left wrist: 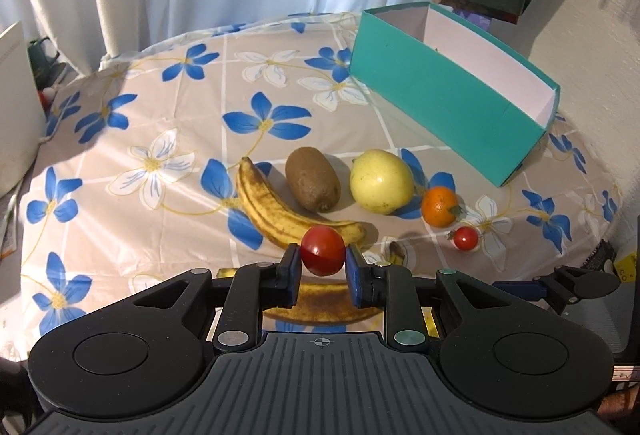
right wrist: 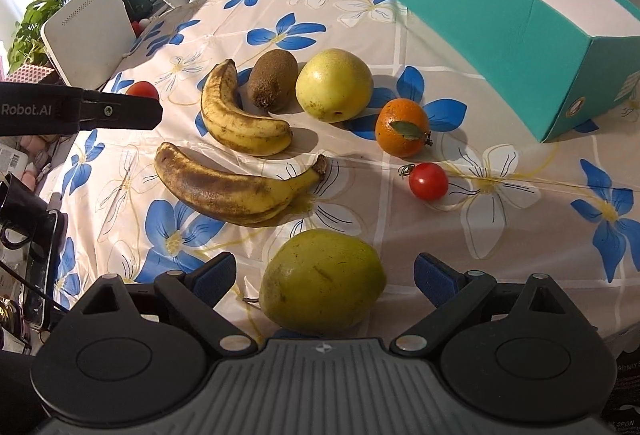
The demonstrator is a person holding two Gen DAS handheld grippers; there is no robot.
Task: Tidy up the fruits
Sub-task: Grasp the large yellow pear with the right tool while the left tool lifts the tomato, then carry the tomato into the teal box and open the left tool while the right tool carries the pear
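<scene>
1. Left gripper: pitched steeply downward, fingers closed on a tomato, blue pads pressing its two sides. The tomato is held clear of the surface.
2. Right gripper: pitched steeply downward, fingers spread wide, one to each side of a pear, pads not touching it.
3. Left gripper also shows at the left edge of the right wrist view, seen side-on.
</scene>
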